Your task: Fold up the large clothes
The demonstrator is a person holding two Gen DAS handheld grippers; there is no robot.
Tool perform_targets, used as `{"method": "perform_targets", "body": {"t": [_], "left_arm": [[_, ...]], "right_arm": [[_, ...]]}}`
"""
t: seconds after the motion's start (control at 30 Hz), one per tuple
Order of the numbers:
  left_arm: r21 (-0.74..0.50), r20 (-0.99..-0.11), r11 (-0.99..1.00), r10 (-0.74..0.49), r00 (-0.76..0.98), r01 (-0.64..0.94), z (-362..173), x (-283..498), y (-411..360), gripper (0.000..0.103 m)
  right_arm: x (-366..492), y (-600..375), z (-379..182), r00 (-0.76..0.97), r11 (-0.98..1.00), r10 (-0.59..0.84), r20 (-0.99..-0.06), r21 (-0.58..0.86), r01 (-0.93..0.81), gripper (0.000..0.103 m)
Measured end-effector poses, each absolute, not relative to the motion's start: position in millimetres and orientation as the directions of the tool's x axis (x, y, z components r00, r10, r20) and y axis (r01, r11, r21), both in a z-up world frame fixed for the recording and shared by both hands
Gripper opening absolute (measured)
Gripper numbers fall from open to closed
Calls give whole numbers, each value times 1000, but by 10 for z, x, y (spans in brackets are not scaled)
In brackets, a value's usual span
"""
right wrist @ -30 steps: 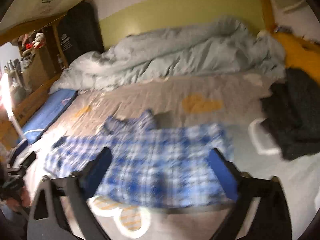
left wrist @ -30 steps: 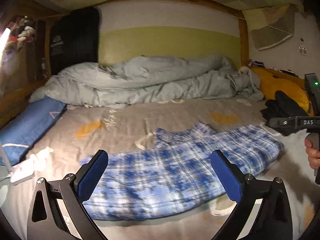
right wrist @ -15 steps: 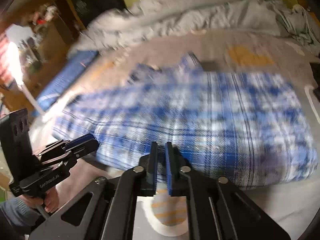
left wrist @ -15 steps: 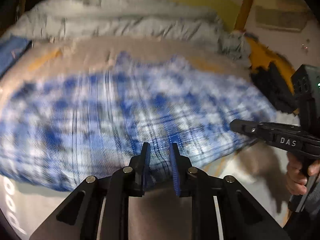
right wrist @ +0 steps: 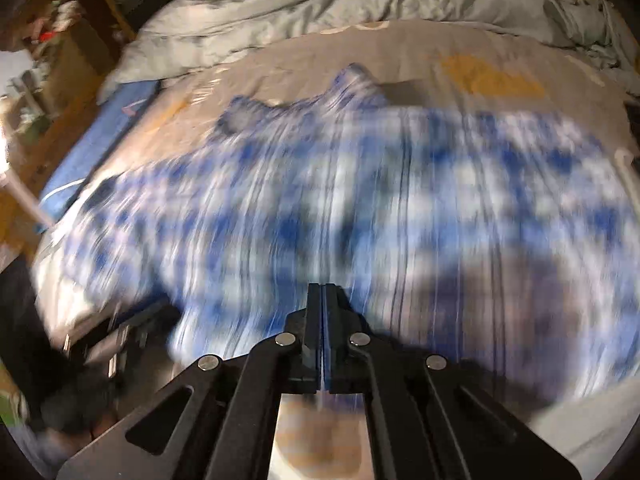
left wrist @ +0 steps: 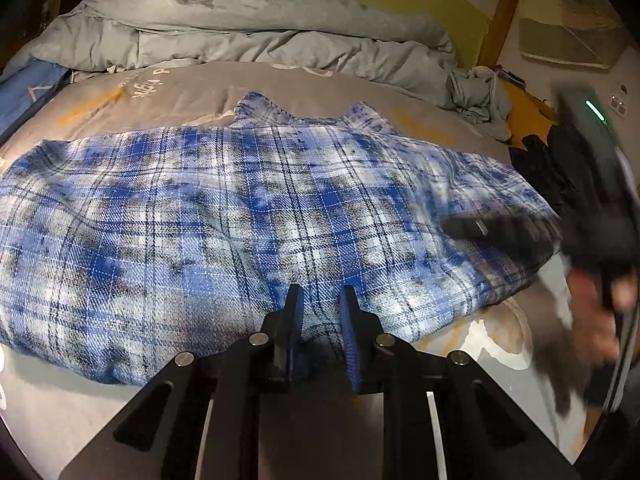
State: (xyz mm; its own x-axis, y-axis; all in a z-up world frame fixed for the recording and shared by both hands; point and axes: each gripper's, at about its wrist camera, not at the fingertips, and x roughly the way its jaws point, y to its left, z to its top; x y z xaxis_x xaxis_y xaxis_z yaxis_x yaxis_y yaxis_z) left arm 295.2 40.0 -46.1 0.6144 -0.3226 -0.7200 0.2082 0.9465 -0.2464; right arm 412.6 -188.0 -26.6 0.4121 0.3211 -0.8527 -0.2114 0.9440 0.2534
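Left gripper jaws clamped on the near hem of the shirt; right gripper jaws fully together over the same hem, grip unclear through blur. Shirt lies spread on the bed. Risk: if the right jaws missed the cloth, lifting would drag one side only and skew the fold.

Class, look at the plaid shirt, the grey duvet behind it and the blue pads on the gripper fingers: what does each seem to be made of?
Plaid shirt: woven cloth, probably brushed cotton flannel; matt, with visible diagonal weave lines.
Grey duvet: soft fabric cover over padding, likely cotton; matt and puffy, with deep creases.
Blue pads: probably rubber or soft plastic; fine ribs show along the edge, on black rigid finger frames.
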Motion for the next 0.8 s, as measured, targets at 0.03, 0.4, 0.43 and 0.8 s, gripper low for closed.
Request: {"method": "perform_targets", "body": {"t": [0.03,0.4,0.43,0.8], "left_arm": [[-245,-719,947,-321,616,208,-459,2947,399,22],[-226,-725,952,-307,617,209,-440,2942,384,22],[-216,-726,954,-300,619,209,-438,2938,365,22],[-209,-722,955,-296,625,211,-429,2925,353,22]], "right_arm": [[4277,-1841,-273,402,951,303,-864,244,-193,0],[5029,-1772,-326,401,967,253,-881,246,-69,0],[4978,-1764,-295,400,968,249,-882,238,-79,0],[3625,-2002,-198,271,929,343,-899,284,-236,0]]}}
